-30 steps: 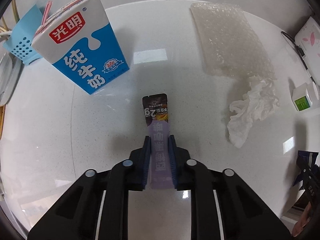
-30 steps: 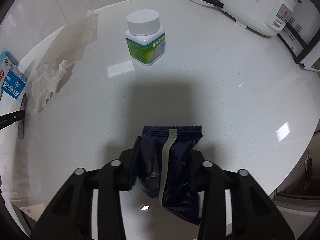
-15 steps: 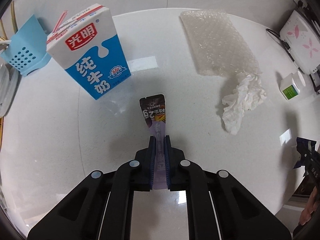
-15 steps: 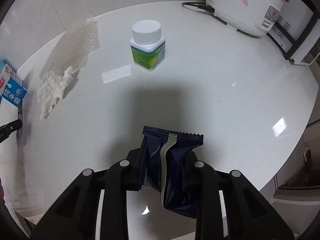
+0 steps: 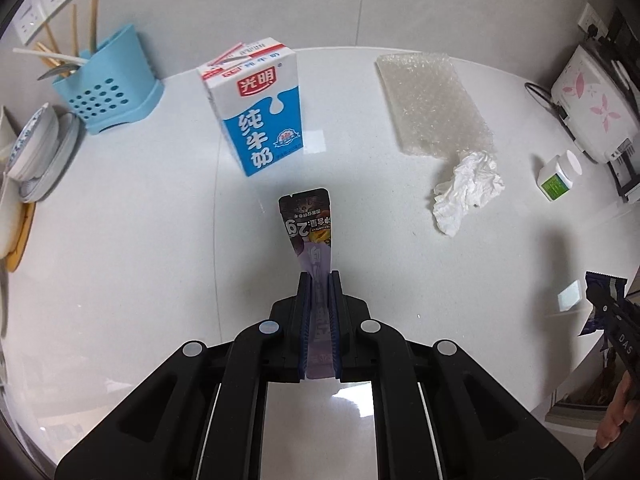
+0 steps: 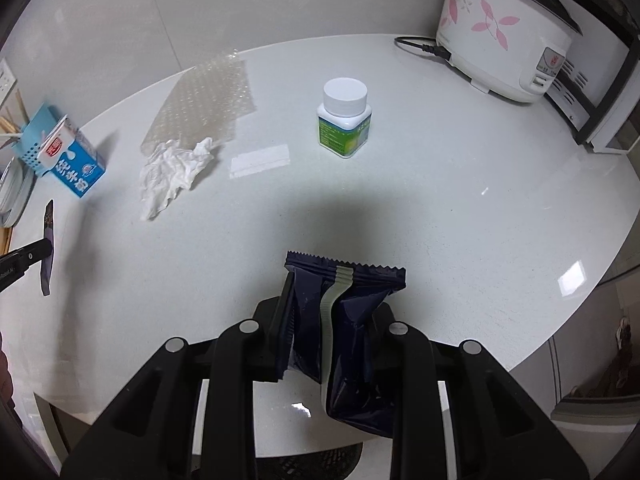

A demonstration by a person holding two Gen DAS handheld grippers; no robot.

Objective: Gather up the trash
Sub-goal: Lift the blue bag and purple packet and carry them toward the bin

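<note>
My left gripper (image 5: 319,280) is shut on a narrow purple and black snack wrapper (image 5: 310,226) and holds it above the white table. My right gripper (image 6: 332,312) is shut on a crumpled dark blue snack bag (image 6: 348,320), also lifted off the table. A crumpled white tissue (image 5: 468,190) lies next to a sheet of bubble wrap (image 5: 432,104); both also show in the right wrist view, the tissue (image 6: 172,172) in front of the bubble wrap (image 6: 208,100). A blue and white milk carton (image 5: 256,104) stands upright beyond the left gripper.
A white pill bottle (image 6: 344,118) stands mid-table. A white rice cooker (image 6: 508,36) with its cord sits at the far right. A blue utensil holder (image 5: 108,88) and stacked dishes (image 5: 36,152) are at the left. The table's edge (image 6: 560,320) curves at the right.
Both grippers have risen and pulled back from the table with their wrappers; more of the wall and tabletop shows. The left jaws closed tighter on the wrapper.
</note>
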